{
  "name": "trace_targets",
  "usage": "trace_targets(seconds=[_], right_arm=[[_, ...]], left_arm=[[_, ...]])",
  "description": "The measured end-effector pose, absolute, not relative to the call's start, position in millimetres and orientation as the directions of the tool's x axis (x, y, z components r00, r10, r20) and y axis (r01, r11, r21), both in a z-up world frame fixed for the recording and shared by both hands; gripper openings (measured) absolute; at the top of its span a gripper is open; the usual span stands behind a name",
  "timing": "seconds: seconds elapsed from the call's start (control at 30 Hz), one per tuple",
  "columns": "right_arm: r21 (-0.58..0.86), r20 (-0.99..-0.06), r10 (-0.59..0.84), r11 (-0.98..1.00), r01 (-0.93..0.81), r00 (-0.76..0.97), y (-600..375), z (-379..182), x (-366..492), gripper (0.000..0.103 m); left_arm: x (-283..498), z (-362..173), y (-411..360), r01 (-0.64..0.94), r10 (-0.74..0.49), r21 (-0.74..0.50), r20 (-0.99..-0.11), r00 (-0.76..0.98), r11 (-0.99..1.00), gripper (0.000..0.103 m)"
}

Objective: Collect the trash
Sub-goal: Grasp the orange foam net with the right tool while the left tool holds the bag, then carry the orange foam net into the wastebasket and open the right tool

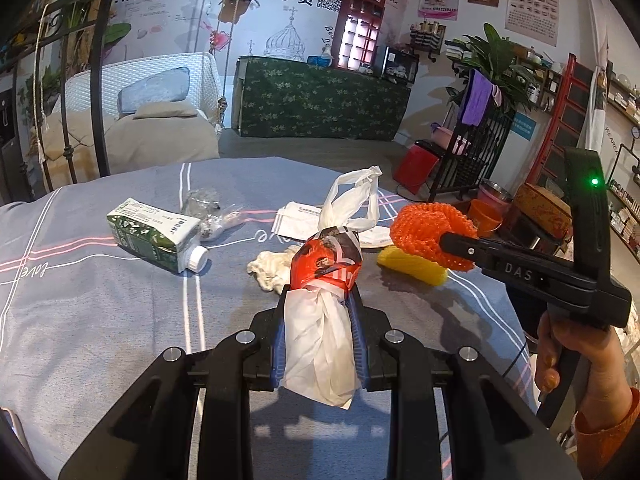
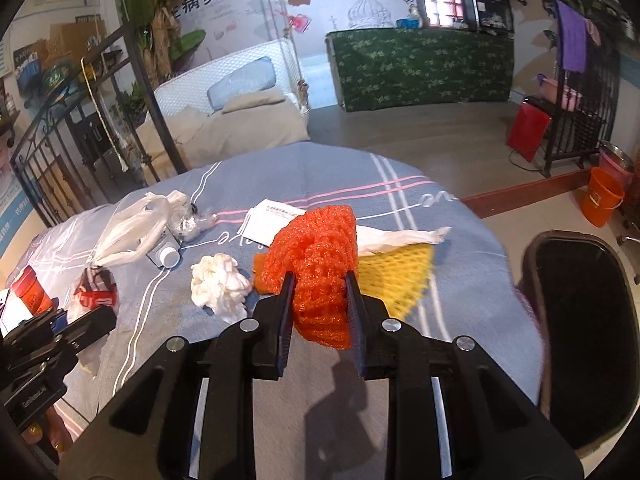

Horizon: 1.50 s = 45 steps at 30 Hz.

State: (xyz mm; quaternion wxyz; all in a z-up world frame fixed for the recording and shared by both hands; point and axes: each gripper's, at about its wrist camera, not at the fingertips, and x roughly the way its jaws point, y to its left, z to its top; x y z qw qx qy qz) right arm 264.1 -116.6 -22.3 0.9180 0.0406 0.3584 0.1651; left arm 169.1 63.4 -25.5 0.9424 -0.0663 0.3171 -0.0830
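My left gripper [image 1: 318,294] is shut on a knotted white plastic bag [image 1: 320,344] with red and black wrapping inside, held just above the grey-blue tablecloth [image 1: 100,320]. My right gripper [image 2: 320,280] is shut on an orange foam net [image 2: 320,248], lifted a little off the cloth. The left wrist view shows that net [image 1: 424,228] at the right, in the right gripper [image 1: 444,240]. A yellow foam net [image 2: 396,276] lies beside it. A crumpled tissue [image 2: 218,280], a green milk carton [image 1: 156,236], a paper envelope [image 1: 296,220] and a clear wrapper [image 1: 208,208] lie on the table.
A dark-lined trash bin [image 2: 584,344] stands just off the table's right edge. An orange bucket [image 2: 602,202] sits on the floor beyond it. A black metal rack [image 1: 476,152], a red bag [image 1: 416,166] and a bed [image 1: 160,128] lie farther back.
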Motion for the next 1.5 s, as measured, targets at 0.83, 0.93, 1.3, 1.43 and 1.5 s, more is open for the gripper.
trace_targets(seconds=[0.83,0.93,1.3,1.43,1.5], right_arm=[[0.174,-0.569,0.080,0.984,0.025,0.819,-270,-16,186,0.025],[0.182,-0.575,0.051,0.981,0.068,0.817,-288,-22,184,0.025],[0.157,-0.636,-0.047,0.970,0.188,0.770,-347,-62,196,0.025],[0.159,-0.679,-0.047,0.965,0.209,0.732,-358,-83,212,0.025],[0.164,-0.696,-0.042,0.963,0.215,0.717,-363,-91,217,0.025]], left_arm=[[180,-14,-67,0.370,-0.403,-0.175,-0.542,0.737,0.913,0.026],[183,-15,-85,0.397,-0.428,-0.181,-0.544,0.722,0.900,0.026],[194,-22,-137,0.463,-0.478,-0.184,-0.568,0.669,0.867,0.026],[198,-26,-155,0.492,-0.491,-0.174,-0.587,0.643,0.853,0.026],[200,-27,-161,0.502,-0.494,-0.168,-0.593,0.636,0.848,0.026]])
